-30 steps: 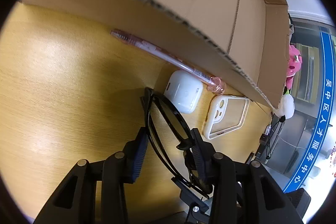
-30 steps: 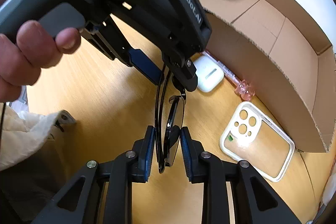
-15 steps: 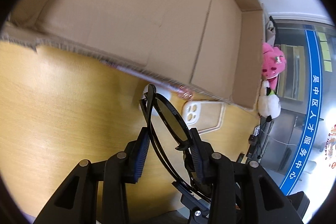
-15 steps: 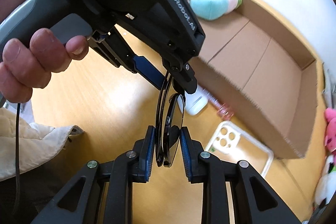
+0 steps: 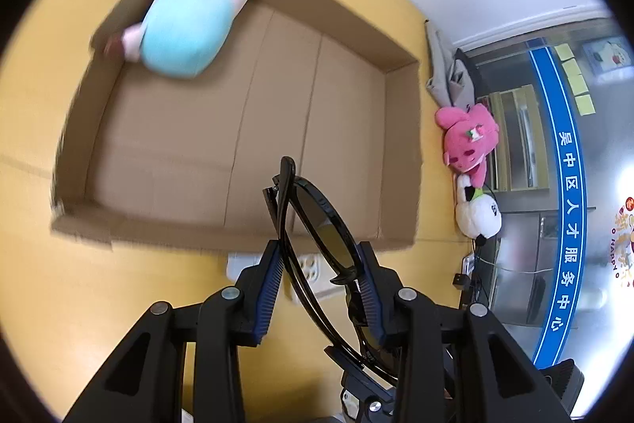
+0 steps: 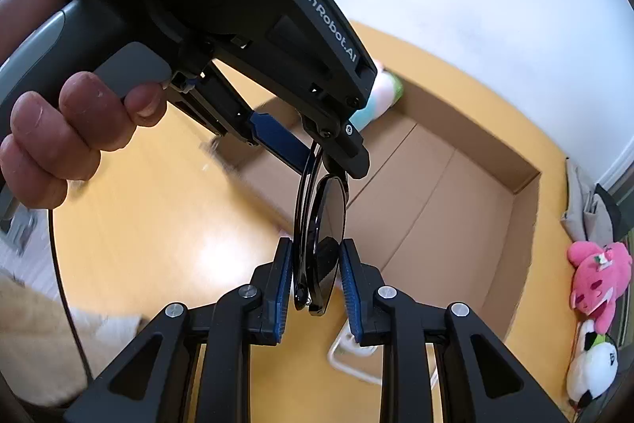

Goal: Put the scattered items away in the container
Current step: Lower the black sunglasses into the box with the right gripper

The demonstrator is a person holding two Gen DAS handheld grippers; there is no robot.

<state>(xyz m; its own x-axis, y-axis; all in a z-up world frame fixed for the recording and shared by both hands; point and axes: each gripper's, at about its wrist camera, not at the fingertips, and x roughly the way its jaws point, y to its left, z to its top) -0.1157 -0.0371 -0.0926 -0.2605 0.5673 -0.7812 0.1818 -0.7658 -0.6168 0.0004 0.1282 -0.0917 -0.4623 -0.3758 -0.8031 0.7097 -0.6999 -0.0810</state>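
Both grippers hold one pair of black sunglasses (image 5: 317, 224), folded, up in the air over the near wall of the open cardboard box (image 5: 400, 145). My left gripper (image 5: 321, 264) is shut on one end of the sunglasses. My right gripper (image 6: 315, 274) is shut on the other end of the sunglasses (image 6: 325, 224). The left gripper's body (image 6: 237, 26) fills the upper left of the right wrist view. A blue plush toy (image 5: 190, 26) lies in the box's far left corner. A clear phone case (image 5: 313, 276) lies on the table below, mostly hidden.
The box (image 6: 523, 224) sits on a round yellow wooden table (image 5: 79, 304). A pink plush (image 5: 471, 141) and a white plush (image 5: 477, 217) lie beyond the table's right edge. A white earbud case (image 5: 241, 260) peeks out by the box's near wall.
Both grippers have lifted the sunglasses from near the tabletop and moved toward the box. The box's inside and the blue plush have come into view; the pen has dropped out of sight.
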